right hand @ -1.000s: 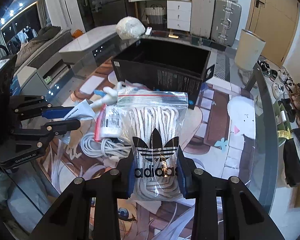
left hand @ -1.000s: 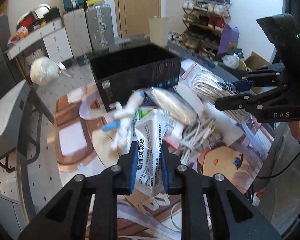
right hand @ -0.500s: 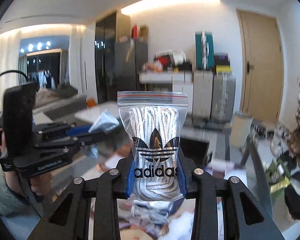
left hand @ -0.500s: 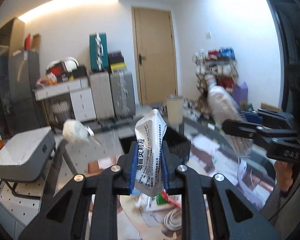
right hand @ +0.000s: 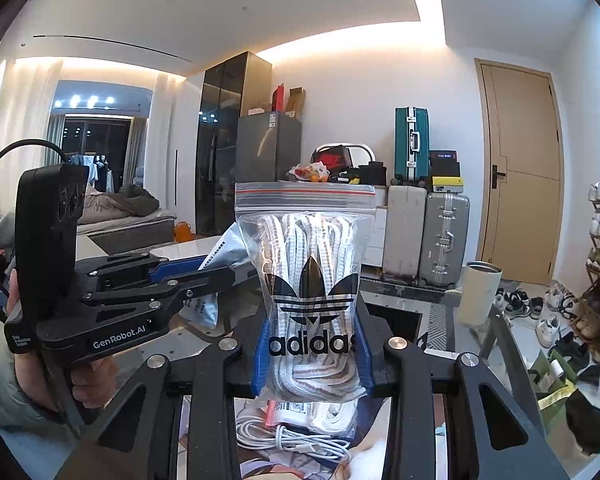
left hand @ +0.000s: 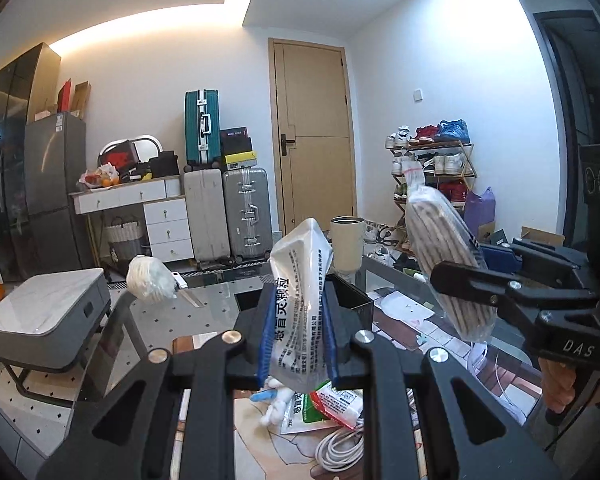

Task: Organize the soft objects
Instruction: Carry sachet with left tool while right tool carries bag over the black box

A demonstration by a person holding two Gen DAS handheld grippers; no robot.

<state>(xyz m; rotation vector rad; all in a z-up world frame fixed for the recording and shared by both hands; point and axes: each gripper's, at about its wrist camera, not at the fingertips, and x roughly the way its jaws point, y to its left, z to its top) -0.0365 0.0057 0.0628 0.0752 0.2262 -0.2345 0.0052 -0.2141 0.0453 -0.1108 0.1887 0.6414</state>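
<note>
My left gripper is shut on a white sachet with printed text and holds it upright above the table. My right gripper is shut on a clear zip bag of white laces with a black logo, also raised. Each gripper shows in the other's view: the right gripper with the bag of laces to the right, the left gripper with the sachet to the left. A black open box stands just behind the sachet. Below lie a white plush toy, more sachets and a white cable coil.
The glass table carries a picture mat, a cream cup and a white wrapped bundle. A grey side unit stands to the left. Suitcases and a shoe rack line the far wall. A hand holds the left gripper.
Both grippers have tipped up from looking down at the table to nearly level, lifting the sachet and the bag of laces off the pile. Both grips are unchanged.
</note>
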